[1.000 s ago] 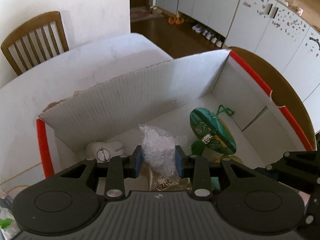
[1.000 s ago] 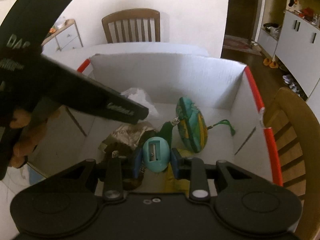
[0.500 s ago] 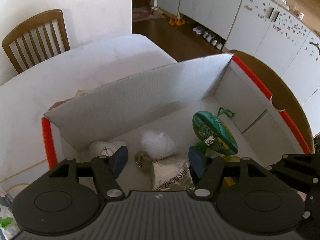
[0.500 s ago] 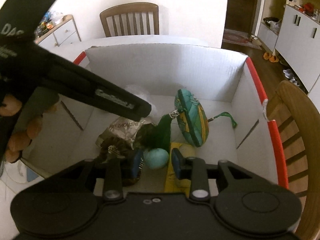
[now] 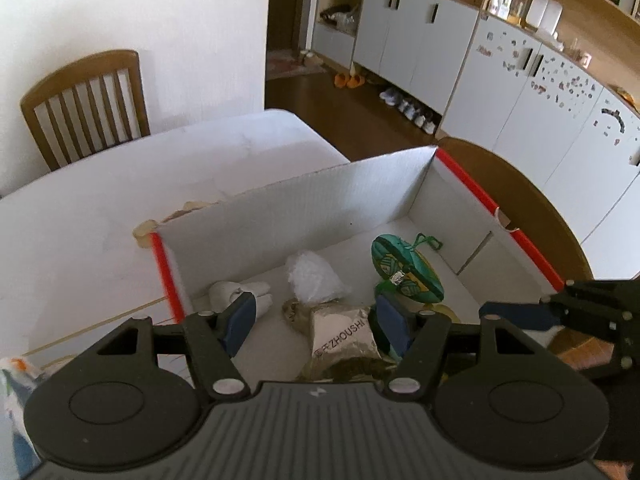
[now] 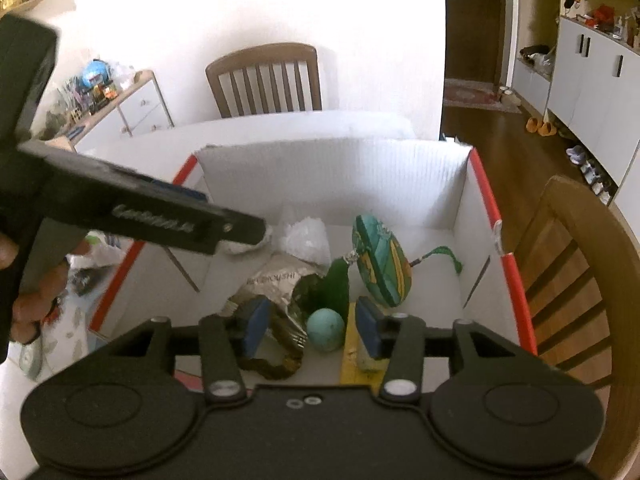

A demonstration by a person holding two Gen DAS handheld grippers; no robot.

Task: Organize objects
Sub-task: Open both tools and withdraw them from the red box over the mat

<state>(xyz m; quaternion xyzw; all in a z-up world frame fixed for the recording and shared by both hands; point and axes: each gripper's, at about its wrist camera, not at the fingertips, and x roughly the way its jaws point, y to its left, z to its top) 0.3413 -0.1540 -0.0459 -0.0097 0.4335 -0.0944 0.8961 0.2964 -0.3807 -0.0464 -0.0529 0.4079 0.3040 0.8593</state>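
Both claws wide apart, empty, hovering over near edge of white cardboard box (image 5: pixel 320 204) on table (image 5: pixel 80 216). Left claw (image 5: pixel 316 322) tilted down toward crinkly clear plastic bag (image 5: pixel 314 280) and foil packet (image 5: pixel 344 334) on box floor; white soft item (image 5: pixel 240 294) in left corner. Right claw (image 6: pixel 312 326) angled down above teal egg-shaped sharpener (image 6: pixel 326 329), lying between pads but untouched, beside yellow strip (image 6: pixel 351 352). Green patterned oval pouch (image 6: pixel 380 264) leaning mid-box. Sharpener likely light, hard, smooth, prone to rolling: pinch across widest middle. Bag and packet soft, crushable: pinch at top.
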